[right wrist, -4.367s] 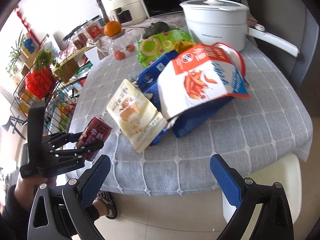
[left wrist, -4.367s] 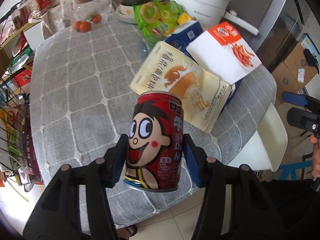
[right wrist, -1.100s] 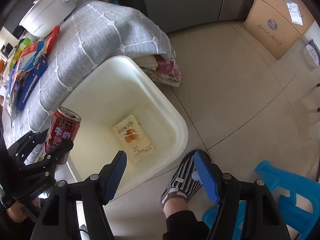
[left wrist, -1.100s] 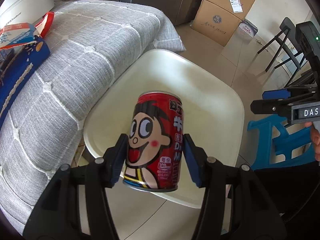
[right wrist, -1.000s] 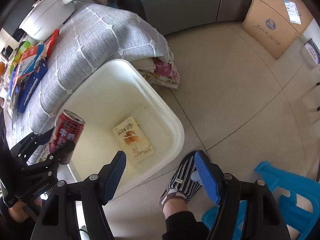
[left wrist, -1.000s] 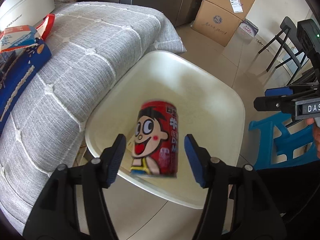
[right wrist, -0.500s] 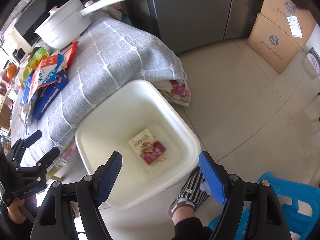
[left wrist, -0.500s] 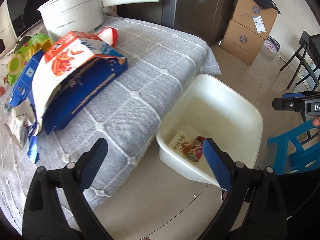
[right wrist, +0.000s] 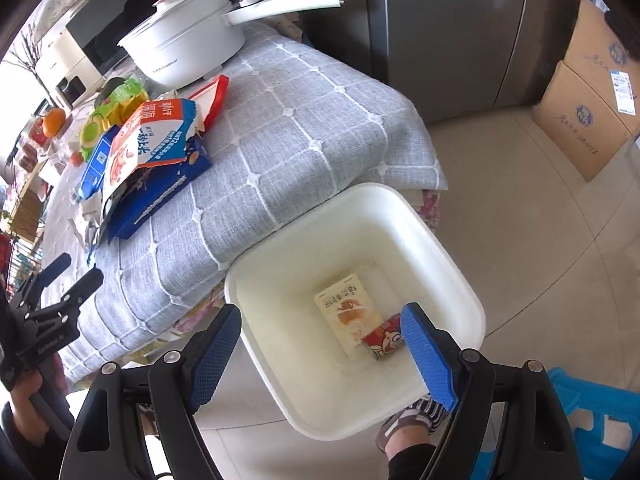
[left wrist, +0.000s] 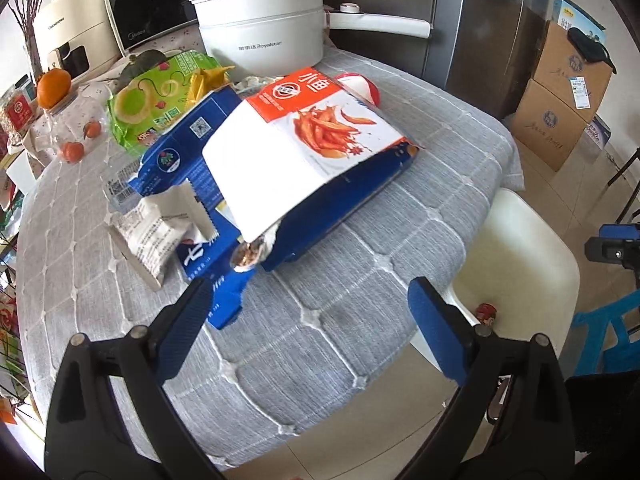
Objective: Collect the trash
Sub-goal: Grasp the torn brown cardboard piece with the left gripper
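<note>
The white bin (right wrist: 452, 264) stands on the floor beside the table; it also shows in the left wrist view (left wrist: 532, 256). In it lie a red cartoon can (right wrist: 382, 342) and a yellow snack packet (right wrist: 346, 316). On the grey tablecloth (left wrist: 332, 292) lie an orange-and-white snack bag (left wrist: 308, 148), a blue box (left wrist: 336, 200), a torn white wrapper (left wrist: 156, 232) and a green snack bag (left wrist: 160, 100). My left gripper (left wrist: 308, 320) is open and empty over the table's near edge. My right gripper (right wrist: 320, 354) is open and empty above the bin.
A white pot (left wrist: 264, 36) with a long handle stands at the back of the table. Oranges (left wrist: 54, 88) and appliances sit at the far left. Cardboard boxes (left wrist: 560, 92) stand by the fridge. A blue stool (left wrist: 604, 332) stands near the bin.
The left gripper opened and dropped the red can into the bin, then swung back from the bin toward the table. The right gripper stayed open over the bin.
</note>
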